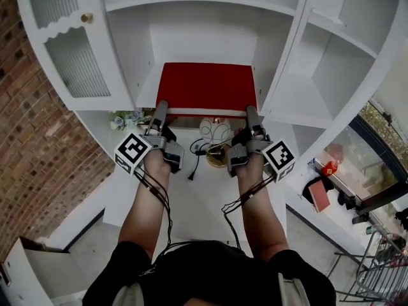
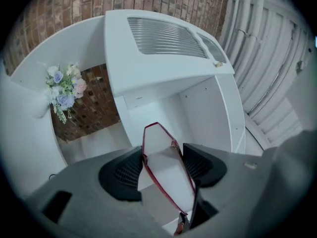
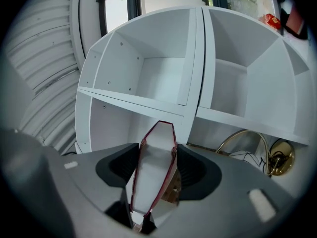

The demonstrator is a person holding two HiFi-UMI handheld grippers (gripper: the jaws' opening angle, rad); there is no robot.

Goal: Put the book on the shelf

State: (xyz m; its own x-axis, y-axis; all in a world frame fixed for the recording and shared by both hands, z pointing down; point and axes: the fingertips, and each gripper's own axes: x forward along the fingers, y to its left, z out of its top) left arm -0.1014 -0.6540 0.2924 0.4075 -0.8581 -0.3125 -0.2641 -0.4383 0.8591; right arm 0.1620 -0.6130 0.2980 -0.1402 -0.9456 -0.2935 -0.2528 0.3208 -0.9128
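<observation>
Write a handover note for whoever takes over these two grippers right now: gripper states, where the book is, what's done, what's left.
Left gripper: jaws closed on the red hardcover book, near left corner.
Right gripper: jaws closed on its near right corner.
Book: lying flat, partly inside the middle compartment of the white shelf unit; whether it rests on the board is unclear.
Done: book brought to the shelf.
Left: probably slide it in, release, withdraw.

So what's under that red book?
The red book hides the floor of the white shelf compartment, so whatever lies directly beneath cannot be seen. Below its near edge, the counter shows a gold lamp, a black cable and flowers.
</observation>
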